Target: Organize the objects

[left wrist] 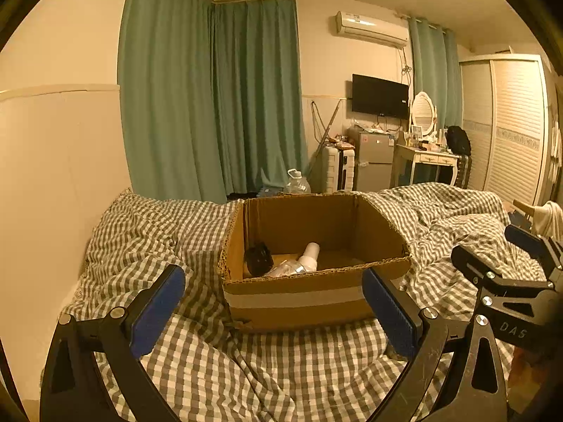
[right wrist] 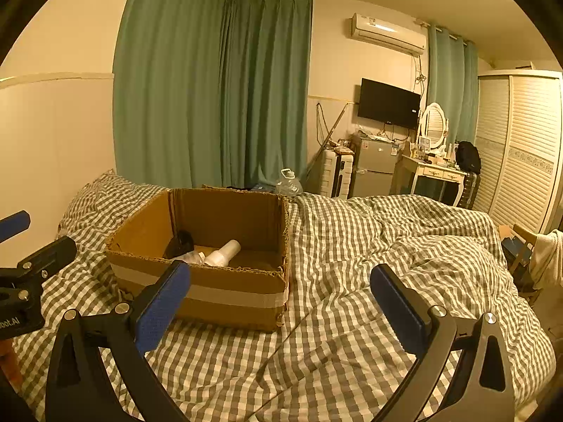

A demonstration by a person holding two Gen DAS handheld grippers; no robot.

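Three items in cardboard box (left wrist: 299, 292) on bed (left wrist: 246, 369): white bottle (left wrist: 309, 255), dark round object (left wrist: 258, 258), clear crinkled thing (left wrist: 285, 269), maybe plastic bottle. White bottle's long axis runs front-left to back-right. Box dead ahead of left tongs (left wrist: 274, 311), ahead-left of right tongs (right wrist: 279, 307); left nearer. Both tongs spread apart, empty. No loose item visible on bedding.

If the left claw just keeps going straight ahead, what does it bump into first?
Most likely the cardboard box. The open left gripper points right at its near taped wall, with only checked bedding below the path. Depth is hard to judge, but nothing else seems to stand between them.
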